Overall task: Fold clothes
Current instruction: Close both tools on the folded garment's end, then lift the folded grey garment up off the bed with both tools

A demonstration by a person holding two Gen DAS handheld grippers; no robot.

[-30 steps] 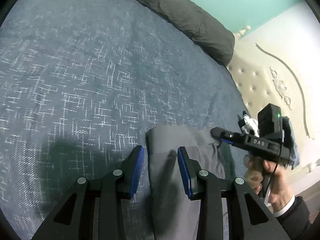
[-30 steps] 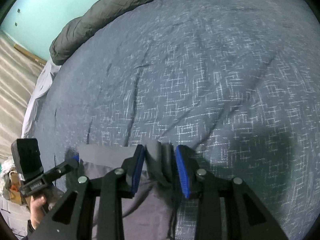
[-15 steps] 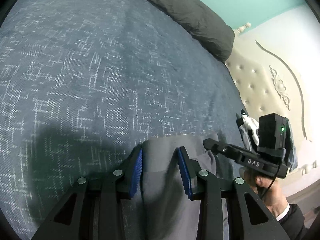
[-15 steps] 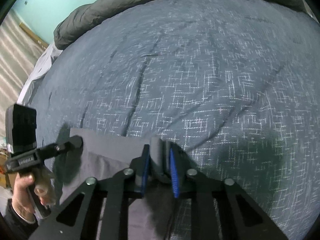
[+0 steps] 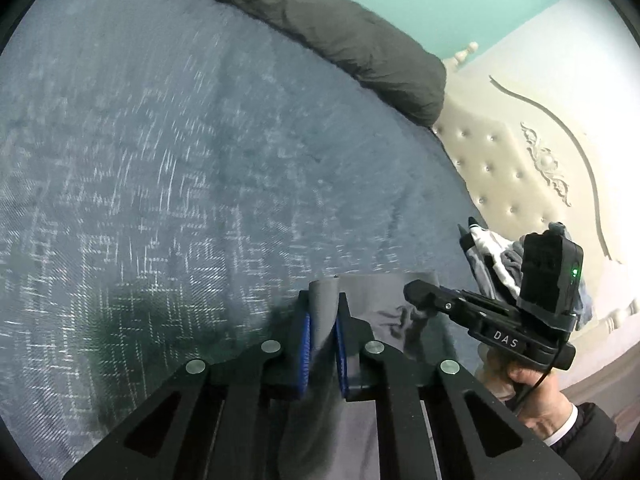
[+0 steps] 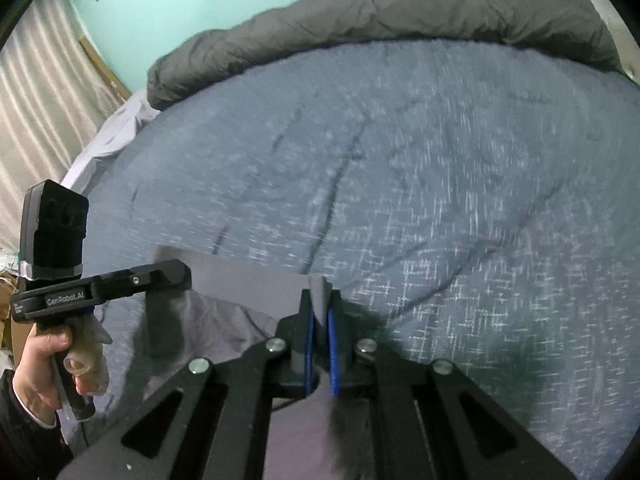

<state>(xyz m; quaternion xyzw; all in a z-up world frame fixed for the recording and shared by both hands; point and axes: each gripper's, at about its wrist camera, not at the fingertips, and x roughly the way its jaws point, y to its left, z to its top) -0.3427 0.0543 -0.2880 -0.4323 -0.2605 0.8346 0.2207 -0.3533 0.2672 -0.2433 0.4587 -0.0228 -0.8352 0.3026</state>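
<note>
While gripped, grey garment (image 5: pixel 384 312), rolled duvet (image 5: pixel 340 36) beyond

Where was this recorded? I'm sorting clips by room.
Most likely a bedroom: a bed with a blue patterned bedspread, a tufted cream headboard and a rolled dark grey duvet along the far edge, with a grey garment being folded.

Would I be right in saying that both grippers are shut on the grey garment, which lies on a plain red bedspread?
Not quite: the bedspread is blue-grey with a white crosshatch pattern, as both wrist views show. The rest holds: the left gripper and right gripper are each shut on the grey garment.
</note>
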